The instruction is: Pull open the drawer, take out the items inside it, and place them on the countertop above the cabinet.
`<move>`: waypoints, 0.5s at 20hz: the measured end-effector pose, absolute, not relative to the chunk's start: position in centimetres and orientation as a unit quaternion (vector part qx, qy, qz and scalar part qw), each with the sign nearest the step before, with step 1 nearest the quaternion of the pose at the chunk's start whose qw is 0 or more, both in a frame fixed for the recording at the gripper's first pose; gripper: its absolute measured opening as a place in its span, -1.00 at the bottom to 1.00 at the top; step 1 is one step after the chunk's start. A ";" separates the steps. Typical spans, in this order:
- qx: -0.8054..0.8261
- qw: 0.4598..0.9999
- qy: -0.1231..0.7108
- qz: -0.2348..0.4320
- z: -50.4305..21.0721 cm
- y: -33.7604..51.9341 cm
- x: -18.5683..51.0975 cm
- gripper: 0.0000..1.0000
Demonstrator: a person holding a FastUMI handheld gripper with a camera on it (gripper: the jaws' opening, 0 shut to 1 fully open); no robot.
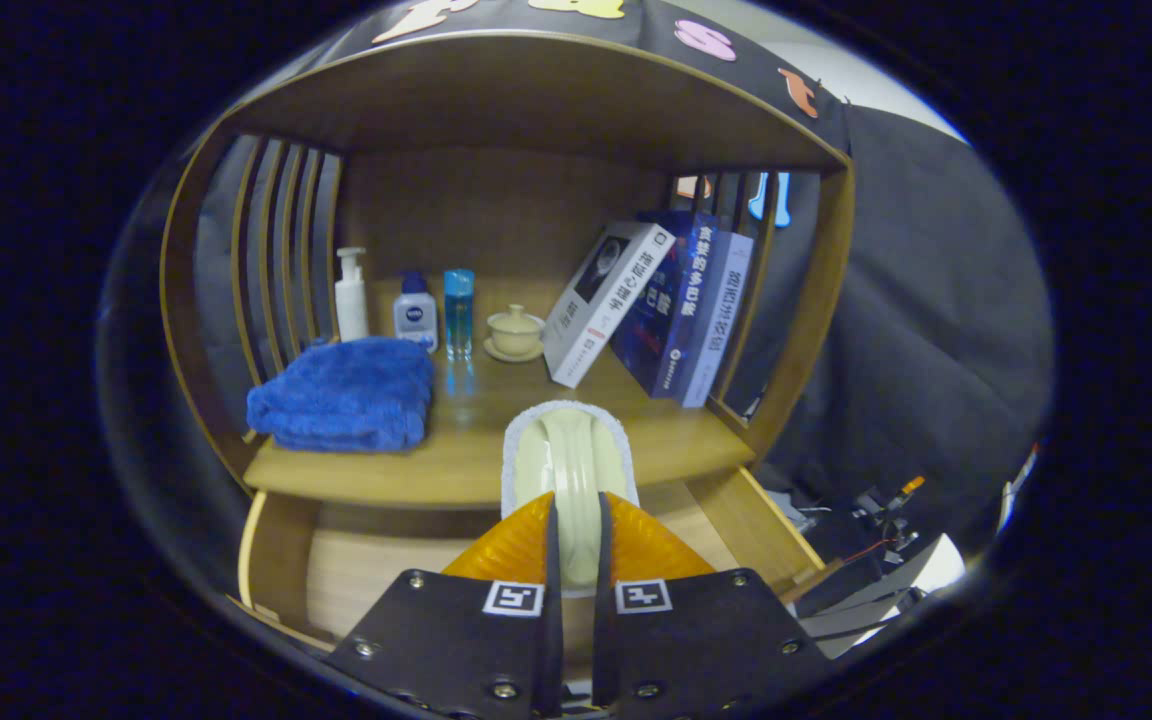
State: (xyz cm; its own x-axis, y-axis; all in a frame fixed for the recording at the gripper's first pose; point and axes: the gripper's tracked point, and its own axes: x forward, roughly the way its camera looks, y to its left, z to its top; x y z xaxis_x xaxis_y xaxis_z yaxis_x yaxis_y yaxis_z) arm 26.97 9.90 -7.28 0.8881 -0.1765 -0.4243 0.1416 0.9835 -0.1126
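Observation:
My gripper (576,505) is shut on a pale green, slipper-like item (566,445) with a white fuzzy rim. Both fingers press its sides. The item stands on edge and pokes forward over the front edge of the wooden countertop (676,440). Below the fingers the drawer (376,570) is pulled open, and the part of its light wooden floor that I can see is bare. My fingers and the item hide the drawer's middle.
On the countertop a folded blue towel (346,395) lies at the left. Behind it stand a white pump bottle (350,295), a small lotion bottle (415,312), a blue glass (458,312) and a lidded teacup (515,332). Several books (656,305) lean at the right. Slatted side walls enclose the shelf.

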 end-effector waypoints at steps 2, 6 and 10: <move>-0.023 0.976 0.209 -0.060 -7.0 10.7 29.8 -0.76; -0.003 0.978 0.209 -0.024 -8.1 11.9 34.5 -0.76; -0.003 0.969 0.248 -0.017 -11.5 12.2 37.5 -0.76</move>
